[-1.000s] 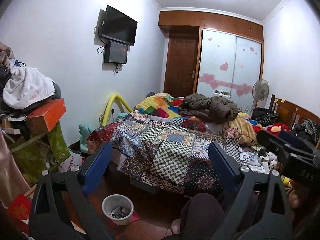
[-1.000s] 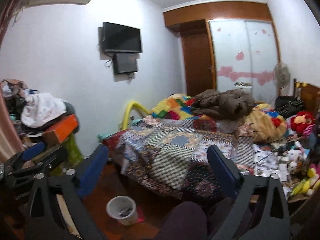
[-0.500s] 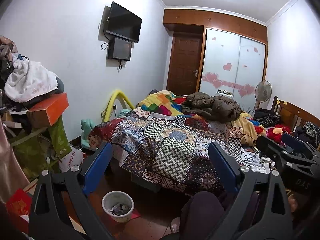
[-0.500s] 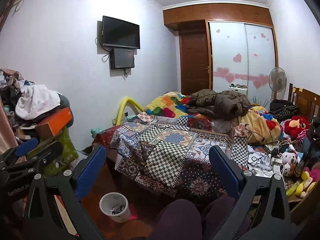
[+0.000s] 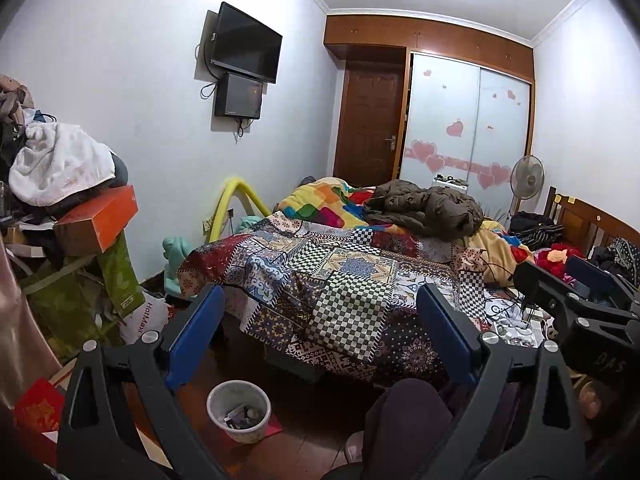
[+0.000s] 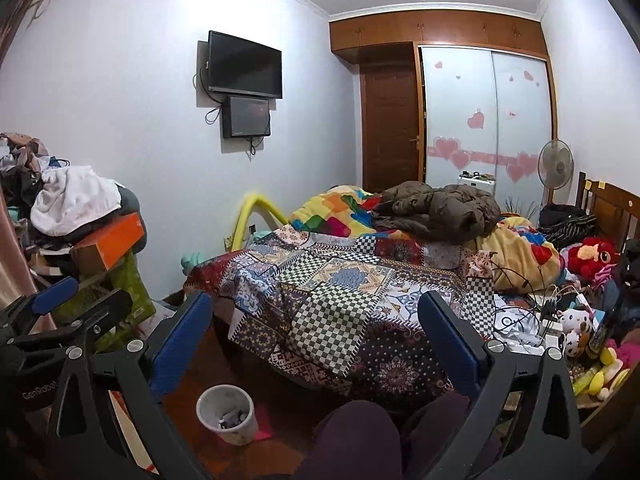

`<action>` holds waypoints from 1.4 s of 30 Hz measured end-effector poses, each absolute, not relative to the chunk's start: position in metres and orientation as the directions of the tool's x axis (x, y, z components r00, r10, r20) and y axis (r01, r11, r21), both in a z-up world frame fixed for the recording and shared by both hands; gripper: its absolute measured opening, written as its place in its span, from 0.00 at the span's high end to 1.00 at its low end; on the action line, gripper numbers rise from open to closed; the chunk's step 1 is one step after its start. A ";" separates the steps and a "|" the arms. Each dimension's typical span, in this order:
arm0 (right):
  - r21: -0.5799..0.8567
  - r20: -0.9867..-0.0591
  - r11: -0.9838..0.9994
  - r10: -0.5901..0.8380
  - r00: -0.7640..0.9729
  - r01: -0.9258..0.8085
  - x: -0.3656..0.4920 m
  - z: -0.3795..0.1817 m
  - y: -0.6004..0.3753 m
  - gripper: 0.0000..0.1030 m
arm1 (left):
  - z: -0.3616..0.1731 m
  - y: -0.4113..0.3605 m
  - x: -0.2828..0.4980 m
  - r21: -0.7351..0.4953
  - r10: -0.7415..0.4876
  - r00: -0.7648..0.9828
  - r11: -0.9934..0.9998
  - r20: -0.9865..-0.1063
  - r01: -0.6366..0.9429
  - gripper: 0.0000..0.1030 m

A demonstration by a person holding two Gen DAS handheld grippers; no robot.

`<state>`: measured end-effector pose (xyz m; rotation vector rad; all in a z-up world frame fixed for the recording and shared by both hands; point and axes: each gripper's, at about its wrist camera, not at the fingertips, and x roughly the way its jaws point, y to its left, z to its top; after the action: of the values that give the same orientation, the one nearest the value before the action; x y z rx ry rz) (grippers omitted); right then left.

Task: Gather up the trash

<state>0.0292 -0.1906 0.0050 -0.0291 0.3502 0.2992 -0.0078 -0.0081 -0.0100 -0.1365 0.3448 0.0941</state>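
The left gripper (image 5: 320, 332) and the right gripper (image 6: 316, 336) were both held up with their blue fingers (image 5: 196, 332) spread wide and gripping nothing. A small white waste bin (image 5: 239, 412), holding some scraps, stood on the wooden floor (image 5: 312, 436) at about 7 o'clock, near the foot of the quilt-covered bed (image 5: 340, 280).

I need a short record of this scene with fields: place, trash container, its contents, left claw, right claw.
place: bedroom, patchwork bed
trash container: white bin on the floor beside the bed
contents: some small scraps, not identifiable
left claw: open, holds nothing
right claw: open, holds nothing
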 end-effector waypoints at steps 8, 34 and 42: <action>0.017 -0.335 0.956 0.281 0.899 -0.292 0.029 0.008 -0.190 0.01 | -0.010 -0.007 -0.007 -0.115 0.075 0.936 0.986 -0.344 -0.122 0.06; 0.008 -0.342 0.952 0.289 0.894 -0.305 0.029 0.006 -0.187 0.01 | -0.013 -0.008 -0.010 -0.097 0.088 0.932 0.987 -0.350 -0.130 0.04; 0.006 -0.342 0.953 0.286 0.895 -0.303 0.028 0.006 -0.185 0.01 | -0.013 -0.007 -0.013 -0.105 0.090 0.933 0.985 -0.349 -0.134 0.04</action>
<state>0.0279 -0.1853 0.0061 -0.0476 0.3470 0.3053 -0.0132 -0.0070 -0.0126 -0.1282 0.3508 0.1149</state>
